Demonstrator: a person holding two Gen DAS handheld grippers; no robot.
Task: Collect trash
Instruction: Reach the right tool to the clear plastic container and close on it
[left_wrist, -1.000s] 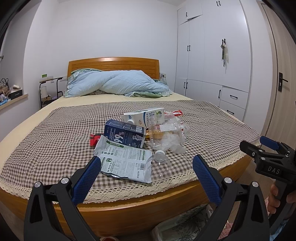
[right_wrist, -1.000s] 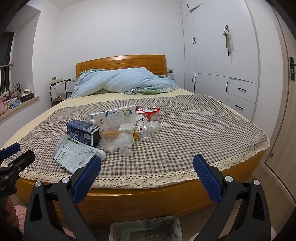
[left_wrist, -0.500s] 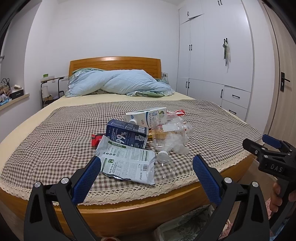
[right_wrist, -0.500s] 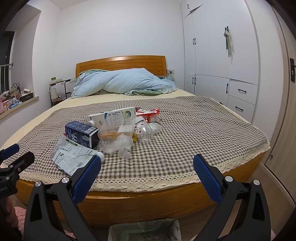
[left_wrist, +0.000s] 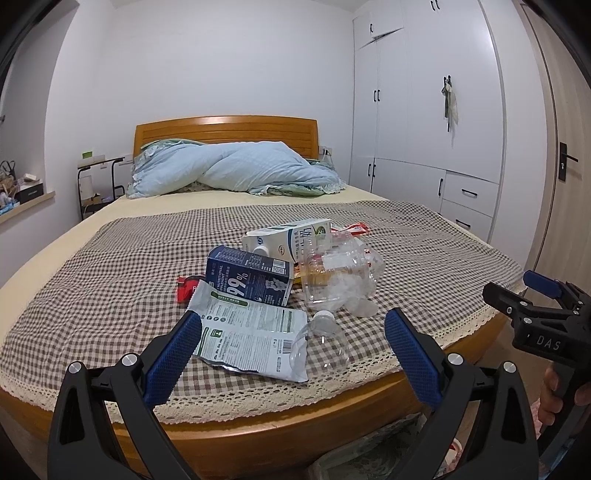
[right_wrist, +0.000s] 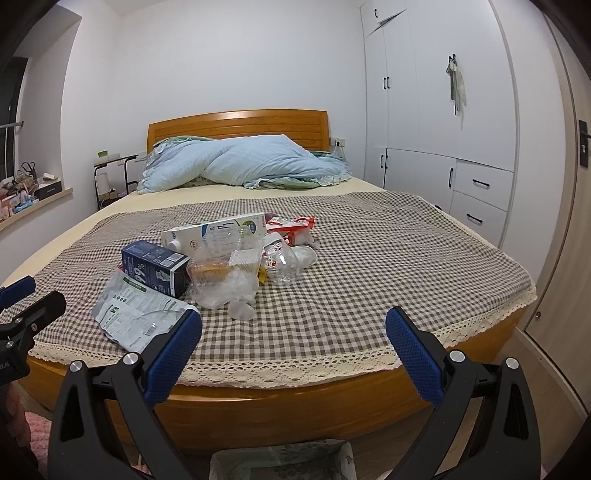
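Observation:
Trash lies in a heap on the checked bedspread (left_wrist: 110, 266): a white-green flat pouch (left_wrist: 251, 332), a clear bottle (left_wrist: 327, 343), a dark blue carton (left_wrist: 249, 275), a white milk carton (left_wrist: 291, 238), crumpled clear plastic containers (left_wrist: 340, 277) and a red wrapper (left_wrist: 186, 290). My left gripper (left_wrist: 293, 328) is open, hovering just short of the pouch and bottle at the bed's foot. My right gripper (right_wrist: 293, 332) is open over the bed's edge, right of the pile (right_wrist: 221, 269). Each gripper shows at the edge of the other's view.
A lined waste bin (right_wrist: 280, 461) stands on the floor below the bed's wooden footboard (right_wrist: 295, 406). Blue bedding (left_wrist: 229, 170) is bunched at the headboard. White wardrobes (left_wrist: 424, 129) line the right wall; a side rack (left_wrist: 99, 181) stands at the left.
Both grippers have risen slightly and edged toward the bed; the trash sits lower in view. Neither gripper's opening has changed.

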